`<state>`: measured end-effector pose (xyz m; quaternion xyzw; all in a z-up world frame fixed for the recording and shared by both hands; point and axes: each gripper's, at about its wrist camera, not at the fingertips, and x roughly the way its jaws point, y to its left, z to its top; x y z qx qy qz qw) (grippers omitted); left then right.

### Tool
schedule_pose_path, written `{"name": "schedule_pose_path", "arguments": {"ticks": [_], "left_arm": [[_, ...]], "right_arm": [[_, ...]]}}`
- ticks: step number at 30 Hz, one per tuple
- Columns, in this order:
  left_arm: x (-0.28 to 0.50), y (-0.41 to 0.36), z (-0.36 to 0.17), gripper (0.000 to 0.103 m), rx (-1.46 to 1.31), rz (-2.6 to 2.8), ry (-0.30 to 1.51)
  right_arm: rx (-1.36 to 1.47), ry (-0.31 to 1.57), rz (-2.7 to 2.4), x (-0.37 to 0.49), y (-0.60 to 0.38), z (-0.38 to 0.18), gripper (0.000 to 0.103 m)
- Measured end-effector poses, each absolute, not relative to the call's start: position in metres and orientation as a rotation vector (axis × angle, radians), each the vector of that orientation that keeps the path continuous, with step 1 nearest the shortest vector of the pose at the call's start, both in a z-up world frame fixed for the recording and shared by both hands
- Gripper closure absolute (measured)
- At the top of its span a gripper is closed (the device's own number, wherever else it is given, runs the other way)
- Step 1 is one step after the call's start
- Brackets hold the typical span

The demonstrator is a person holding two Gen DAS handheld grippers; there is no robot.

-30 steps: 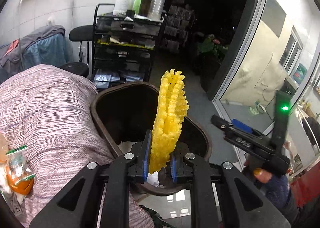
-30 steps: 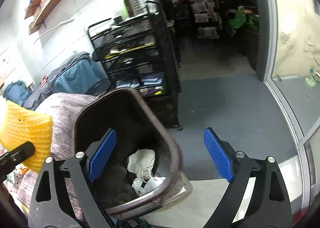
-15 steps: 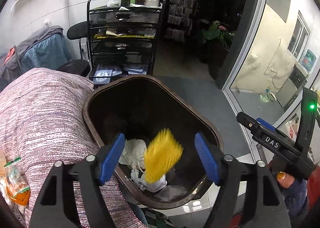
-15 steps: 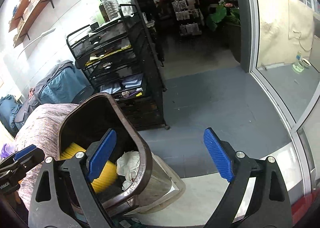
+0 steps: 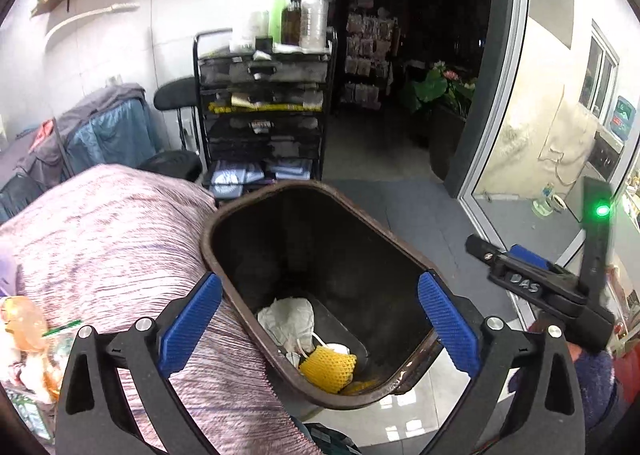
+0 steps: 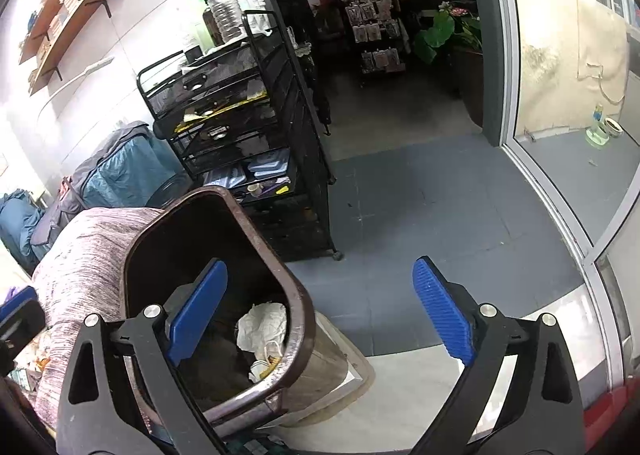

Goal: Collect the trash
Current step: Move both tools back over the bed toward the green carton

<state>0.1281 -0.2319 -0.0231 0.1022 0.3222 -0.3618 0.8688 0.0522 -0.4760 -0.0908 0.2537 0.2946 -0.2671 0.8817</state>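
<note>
Over the brown bin (image 5: 304, 185) with the left gripper (image 5: 318, 283), jaws opening, nothing between; likewise the right gripper (image 6: 320, 265). Yellow foam net (image 5: 328, 369) down in the bin's near corner. Remaining wrapper (image 5: 28, 331) off left at the blanket's (image 5: 120, 235) near edge, likely nearer the left hand.

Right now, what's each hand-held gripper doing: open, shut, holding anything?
Left hand-held gripper: jaws opening, nothing between them; yellow foam net lies in the brown plastic bin.
Right hand-held gripper: jaws opening, empty.

Glossy plastic bin (image 5: 216, 227), yellow foam netting (image 5: 328, 365)
</note>
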Motion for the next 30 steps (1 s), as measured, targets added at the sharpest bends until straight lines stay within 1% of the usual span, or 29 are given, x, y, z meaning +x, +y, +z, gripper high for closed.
{"name": "schedule_pose_path", "arguments": {"ticks": [7,13,22,30], "left_arm": [[0.108,-0.204,-0.002,0.006,0.187,-0.722,0.593],[0.103,-0.173,0.01,0.006,0.141,-0.681,0.568],[0.102,-0.117,0.011,0.006,0.104,-0.57,0.565],[0.108,-0.048,0.005,0.006,0.067,-0.426,0.578]], "right_arm": [[0.516,0.609,-0.514,0.061,-0.461,-0.085,0.01],[0.492,0.579,-0.445,0.068,-0.441,-0.07,0.01],[0.382,0.551,-0.168,0.095,-0.369,-0.041,0.01],[0.289,0.573,0.129,0.127,-0.294,-0.025,0.01]]}}
